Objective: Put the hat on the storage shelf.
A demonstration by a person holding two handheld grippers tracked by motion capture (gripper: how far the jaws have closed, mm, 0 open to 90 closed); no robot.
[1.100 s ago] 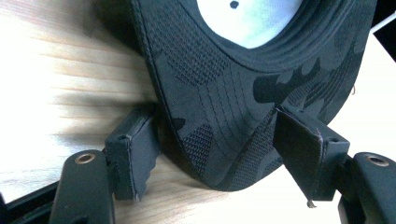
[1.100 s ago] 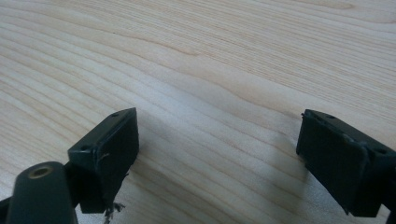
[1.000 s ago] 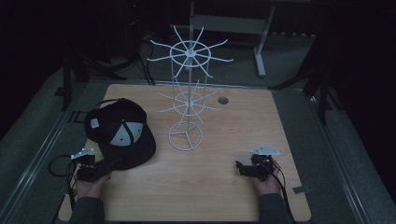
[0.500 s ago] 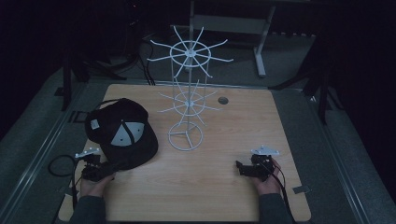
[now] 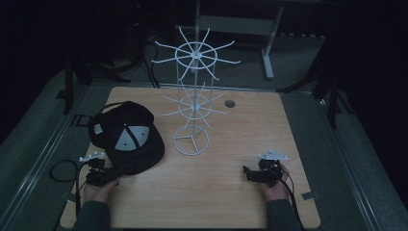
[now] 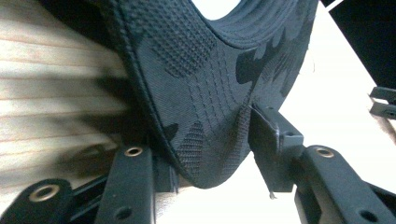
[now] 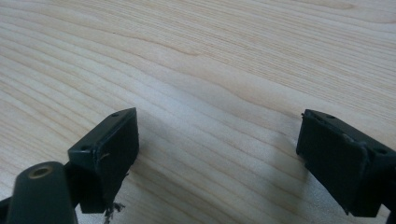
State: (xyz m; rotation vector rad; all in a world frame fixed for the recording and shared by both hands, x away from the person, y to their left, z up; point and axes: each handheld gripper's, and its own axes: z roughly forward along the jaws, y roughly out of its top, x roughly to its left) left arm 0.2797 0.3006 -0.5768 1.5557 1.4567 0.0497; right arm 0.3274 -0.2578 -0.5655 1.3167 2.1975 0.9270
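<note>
A black cap [image 5: 127, 137] with a grey front panel lies on the left of the wooden table [image 5: 216, 202]. My left gripper [image 5: 117, 170] sits at its near edge, pointing right. In the left gripper view the cap's fabric [image 6: 210, 93] bulges between the jaws of that gripper [image 6: 210, 156]. The jaws have just been closing, and the pads touch the cloth on both sides. My right gripper [image 5: 247, 172] rests on the table at the near right, pointing left. Its jaws [image 7: 219, 154] stand wide apart over bare wood with nothing between them.
A white wire rack [image 5: 192, 106] with two tiers of radiating hooks stands on a ring base behind the table's middle. A small round hole [image 5: 229, 103] sits in the tabletop at the back. A cable loops off the left gripper at the table's left edge [image 5: 60, 171].
The left gripper's jaws look a little closer together at the cap's edge. Both hands, the cap and the rack keep their places.
</note>
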